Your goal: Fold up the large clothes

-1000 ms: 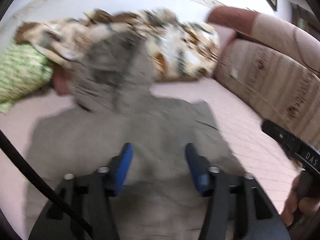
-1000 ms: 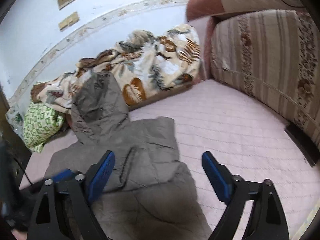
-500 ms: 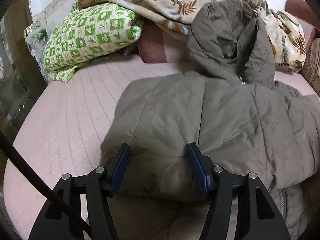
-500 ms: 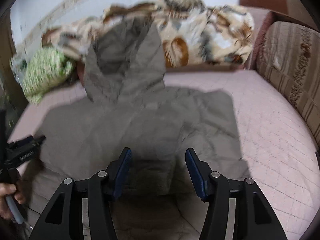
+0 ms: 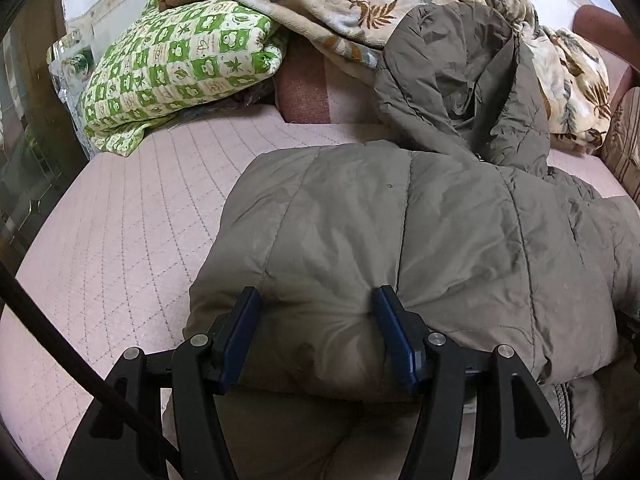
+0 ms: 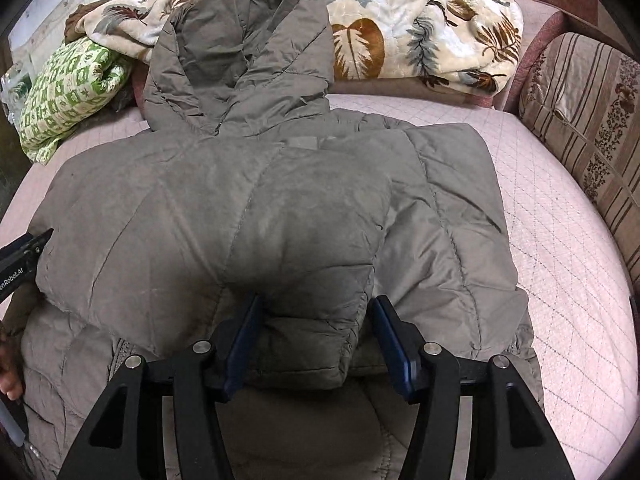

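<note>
With both sets of jaws apparently clamped on the puffy grey-brown hooded jacket, its folded sleeves should be laid flat on the pink quilted bed before release.

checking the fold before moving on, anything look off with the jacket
Nothing damaged. The hood of the grey jacket is propped up against the leaf-print blanket instead of lying flat on the bed.

In the right wrist view, white letters stand on the black body of the left tool at the left edge of the picture. Only the end of the word can be read: "enRobot.AI"; its beginning is cut off by the edge. No other text can be read in either view.
</note>
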`<state>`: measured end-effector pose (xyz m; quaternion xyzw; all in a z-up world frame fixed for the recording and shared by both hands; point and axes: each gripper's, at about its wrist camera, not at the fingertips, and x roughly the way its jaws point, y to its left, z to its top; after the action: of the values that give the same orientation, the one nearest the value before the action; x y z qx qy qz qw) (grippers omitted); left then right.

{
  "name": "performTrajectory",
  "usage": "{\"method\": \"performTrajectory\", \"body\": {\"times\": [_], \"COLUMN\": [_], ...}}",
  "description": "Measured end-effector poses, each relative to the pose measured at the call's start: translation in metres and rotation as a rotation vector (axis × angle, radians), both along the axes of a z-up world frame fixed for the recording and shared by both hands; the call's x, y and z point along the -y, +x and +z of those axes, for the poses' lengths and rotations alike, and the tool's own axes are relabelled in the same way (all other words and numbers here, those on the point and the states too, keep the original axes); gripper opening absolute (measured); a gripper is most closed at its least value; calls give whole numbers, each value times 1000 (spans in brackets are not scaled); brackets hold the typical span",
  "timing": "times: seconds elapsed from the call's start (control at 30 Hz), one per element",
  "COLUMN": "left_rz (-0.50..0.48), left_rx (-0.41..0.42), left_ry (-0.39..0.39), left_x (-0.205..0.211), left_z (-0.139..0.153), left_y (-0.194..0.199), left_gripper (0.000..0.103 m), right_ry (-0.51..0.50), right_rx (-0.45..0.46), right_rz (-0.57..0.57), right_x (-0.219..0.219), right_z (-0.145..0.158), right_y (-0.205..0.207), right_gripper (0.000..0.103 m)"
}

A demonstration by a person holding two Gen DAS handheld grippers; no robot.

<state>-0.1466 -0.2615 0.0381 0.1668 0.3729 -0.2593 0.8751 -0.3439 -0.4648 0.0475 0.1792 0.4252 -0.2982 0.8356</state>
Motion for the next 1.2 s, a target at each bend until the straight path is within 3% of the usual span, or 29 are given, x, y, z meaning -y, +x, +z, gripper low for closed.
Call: {"method": "performTrajectory", "body": {"times": [0.23,0.33,0.47,0.6,0.93,1.2], "left_rz": [13,21,4,-41,-82,-76], "left_rx": [46,69,122,128,144,158], "left_ry": [-7,-38,-66,-67,22,38], "left_x": [-1,-4,-1,11,35,36], "left_z": [8,21,37,39,14,10], "left_y": [-7,-13,-26,-37,-47,-48], "left_gripper": [59,59,59,60,60,64], "right_ry": [17,-25,-125,-121,-32,-51], "right_rx": [23,54,135,226,139,97], "right_rz": [-25,-48,-57,-23,2,21], "right_x": [1,-1,-11,-18,-14,-17], "right_z": [8,22,45,53,18,9], "right_y": [-5,-10,-17,-15,6,11], "right_gripper": [61,61,61,62,62,65]}}
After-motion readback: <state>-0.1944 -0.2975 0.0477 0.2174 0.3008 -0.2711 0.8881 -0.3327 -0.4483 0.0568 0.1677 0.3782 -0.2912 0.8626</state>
